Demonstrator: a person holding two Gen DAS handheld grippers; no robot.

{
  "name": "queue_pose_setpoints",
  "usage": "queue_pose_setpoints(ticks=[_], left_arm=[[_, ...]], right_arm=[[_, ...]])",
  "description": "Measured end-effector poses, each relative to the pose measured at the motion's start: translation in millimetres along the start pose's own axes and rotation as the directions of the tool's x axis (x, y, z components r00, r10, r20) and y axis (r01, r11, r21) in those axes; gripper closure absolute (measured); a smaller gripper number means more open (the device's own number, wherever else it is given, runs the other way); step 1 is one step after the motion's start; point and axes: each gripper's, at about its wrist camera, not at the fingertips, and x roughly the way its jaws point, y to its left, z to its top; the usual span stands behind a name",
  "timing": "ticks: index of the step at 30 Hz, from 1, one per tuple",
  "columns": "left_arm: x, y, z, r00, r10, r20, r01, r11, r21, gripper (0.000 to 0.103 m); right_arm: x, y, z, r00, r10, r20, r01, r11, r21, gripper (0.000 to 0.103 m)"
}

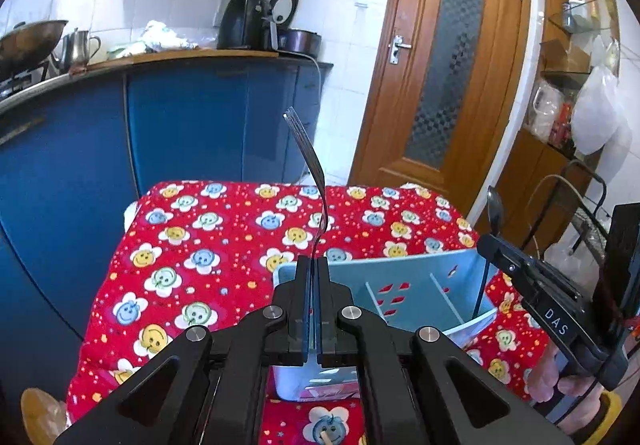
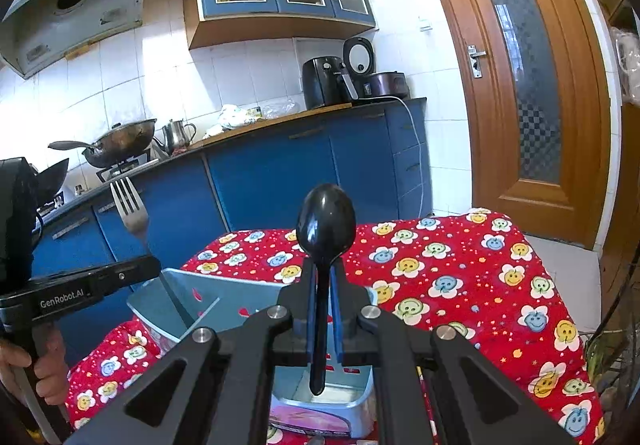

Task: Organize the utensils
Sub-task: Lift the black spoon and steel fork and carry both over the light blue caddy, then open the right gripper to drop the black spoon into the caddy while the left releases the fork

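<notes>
Your left gripper (image 1: 313, 265) clamps the fork (image 1: 310, 165), your right gripper (image 2: 323, 273) the spoon (image 2: 325, 229); both stand upright directly above the caddy (image 1: 416, 277).

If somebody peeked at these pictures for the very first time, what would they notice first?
Probably the black spoon, standing upright in the middle of the right wrist view, pinched by the right gripper above the light blue holder. Next, the metal fork, clamped by the left gripper, tines pointing up. Under everything lies the bright red smiley-flower cloth.
</notes>
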Motion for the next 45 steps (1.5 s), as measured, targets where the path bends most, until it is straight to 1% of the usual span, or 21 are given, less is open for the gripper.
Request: queue_pose_setpoints(ticks=[3, 7, 10, 12, 14, 15, 19, 24, 29, 34, 42, 45], left_arm=[[5.5, 0.9, -4.8, 1.000, 0.000, -0.017, 0.000, 1.000, 0.003, 0.102], [5.0, -3.1, -6.6, 1.000, 0.017, -0.011, -0.017, 0.999, 0.029, 0.101], [4.8, -5.5, -5.8, 1.000, 0.013, -0.026, -0.012, 0.999, 0.035, 0.099], [3.6, -7.7, -5.4, 0.999, 0.016, -0.031, -0.014, 0.999, 0.043, 0.096], [2.1, -9.4, -5.3, 0.999, 0.024, -0.035, -0.022, 0.999, 0.048, 0.090], [1.2, -9.8, -5.0, 0.999, 0.024, -0.035, -0.022, 0.999, 0.046, 0.090], [-2.9, -8.5, -5.0, 0.999, 0.010, -0.047, -0.008, 1.000, 0.027, 0.090], [-11.8, -9.3, -6.3, 0.998, 0.004, -0.055, -0.002, 1.000, 0.029, 0.090], [-26.8, -11.8, -7.2, 0.998, -0.023, -0.057, 0.024, 0.999, 0.021, 0.090], [-42.9, -16.4, -11.2, 0.997, -0.035, -0.066, 0.037, 0.999, 0.033, 0.090], [-63.7, -18.4, -24.9, 0.992, -0.046, -0.114, 0.049, 0.998, 0.026, 0.090], [-68.6, -17.9, -33.7, 0.988, -0.038, -0.149, 0.042, 0.999, 0.021, 0.090]], right_arm=[[2.1, 2.5, -4.2, 1.000, -0.011, -0.004, 0.011, 1.000, -0.021, 0.095], [4.2, 6.7, -7.7, 1.000, -0.020, -0.017, 0.019, 0.999, -0.041, 0.094], [4.9, 7.4, -8.1, 0.999, -0.022, -0.032, 0.020, 0.999, -0.038, 0.094], [3.9, 7.6, -8.0, 0.999, -0.021, -0.036, 0.020, 0.999, -0.032, 0.089], [2.6, 6.9, -7.4, 0.999, -0.020, -0.038, 0.019, 1.000, -0.024, 0.075], [1.2, 6.0, -6.7, 0.999, -0.014, -0.039, 0.013, 1.000, -0.014, 0.073], [-3.8, 5.0, -3.4, 0.999, -0.014, -0.039, 0.014, 1.000, -0.001, 0.072], [-14.5, 6.1, 0.9, 1.000, -0.008, -0.027, 0.009, 1.000, 0.009, 0.071], [-31.1, 9.9, 5.3, 1.000, -0.015, -0.017, 0.015, 1.000, 0.019, 0.070], [-51.0, 14.3, 7.8, 1.000, -0.019, -0.014, 0.020, 0.999, 0.028, 0.070], [-82.5, 22.6, -1.6, 0.998, -0.027, -0.057, 0.029, 0.999, 0.028, 0.070], [-92.0, 22.0, -7.7, 0.996, -0.039, -0.081, 0.042, 0.999, 0.033, 0.070]])
